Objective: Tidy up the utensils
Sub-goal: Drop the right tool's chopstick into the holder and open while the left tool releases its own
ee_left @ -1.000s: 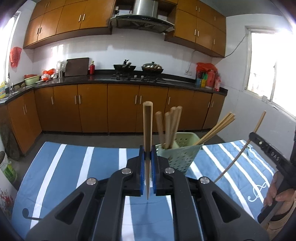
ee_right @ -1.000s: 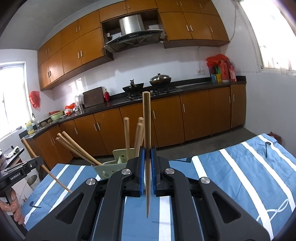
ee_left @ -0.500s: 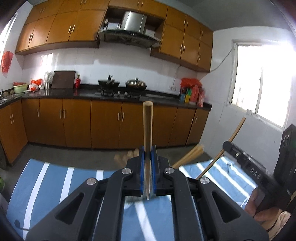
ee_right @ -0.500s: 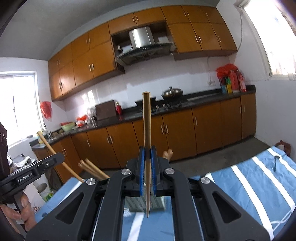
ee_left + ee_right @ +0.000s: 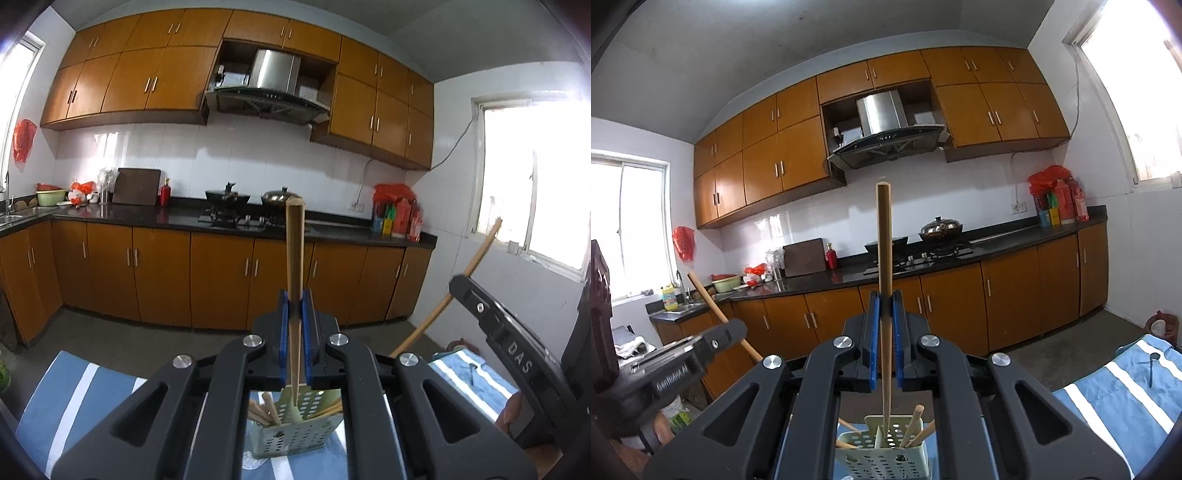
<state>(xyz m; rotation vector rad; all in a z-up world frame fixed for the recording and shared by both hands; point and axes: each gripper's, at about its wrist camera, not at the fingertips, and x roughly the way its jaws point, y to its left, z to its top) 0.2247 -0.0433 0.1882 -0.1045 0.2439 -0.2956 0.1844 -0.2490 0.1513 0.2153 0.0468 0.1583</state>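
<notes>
**Over the holder, one chopstick in each claw**

Nearest the lens in each wrist view, a claw was clamped on a single wooden chopstick held upright. The left claw (image 5: 294, 325) pinched its chopstick (image 5: 294, 258) between blue pads, the thin tip hanging down just above the perforated green utensil holder (image 5: 295, 435). The right claw (image 5: 885, 332) gripped its own chopstick (image 5: 884, 277) the same way, its lower end seemingly already inside the rim of the holder (image 5: 882, 454), beside the central divider.

Each held stick's long axis ran vertical, with the holder straight below; so the coming move looked like a plain lowering and release. The right hand seemed nearer to dropping its stick. Several more chopsticks (image 5: 914, 428) already leaned in the holder, which stood on a bench covered by a blue-and-white striped cloth (image 5: 74, 402).

Farther off stood brown base cabinets (image 5: 166, 277), a dark counter with a wok (image 5: 226, 197), and a range hood (image 5: 269, 85) above.
</notes>
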